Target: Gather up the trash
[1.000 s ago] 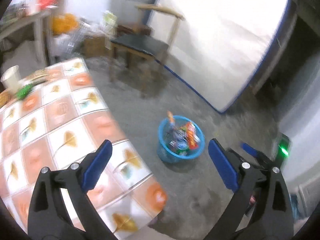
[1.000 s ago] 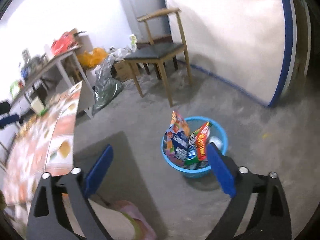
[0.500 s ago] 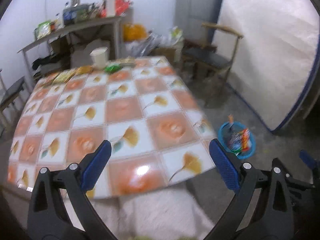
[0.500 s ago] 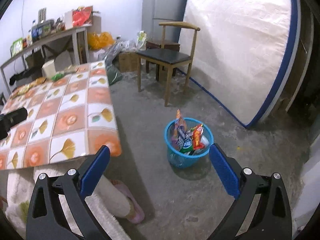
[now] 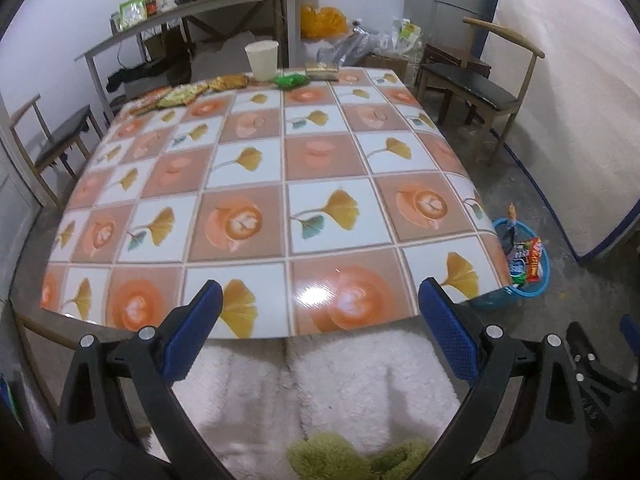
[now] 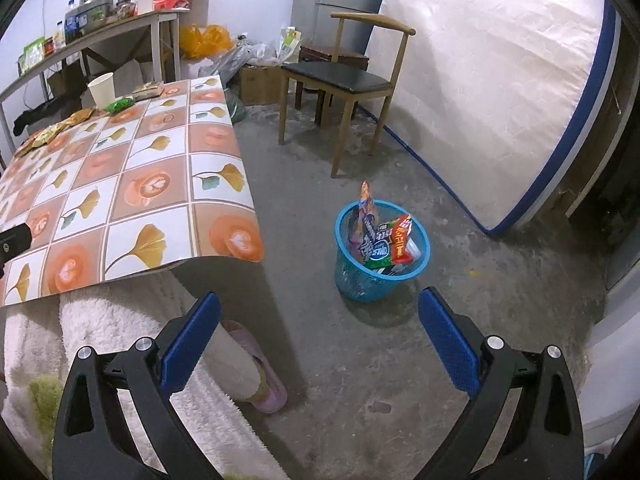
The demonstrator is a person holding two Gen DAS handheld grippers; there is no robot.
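Snack wrappers (image 5: 188,94), yellow-green and orange, lie in a row along the far left edge of the surface (image 5: 280,184); printing on them is too small to read. A crumpled green wrapper (image 5: 290,80) lies beside a white paper cup (image 5: 262,60), which stands upright at the far edge, with a flat brown packet (image 5: 322,71) just to its right. The surface is covered by a glossy cloth patterned in squares of ginkgo leaves and latte cups. A blue mesh wastebasket (image 6: 378,258) stands on the concrete floor (image 6: 320,184) near the right corner of the surface and holds several upright snack bags (image 6: 382,240) in purple, blue, red and green; their lettering cannot be made out. Left gripper (image 5: 318,330) hovers over the near edge of the surface, jaws wide apart and holding nothing. Right gripper (image 6: 320,334) hangs over the floor short of the wastebasket, jaws likewise apart and holding nothing. A wooden chair (image 6: 344,80) with black seat stands beyond the basket, a mattress (image 6: 500,80) leaning on the wall behind it. A cluttered side table (image 5: 200,8) lines the back wall. White fleece trousers (image 5: 320,392) and a pink slipper (image 6: 260,372) show below.
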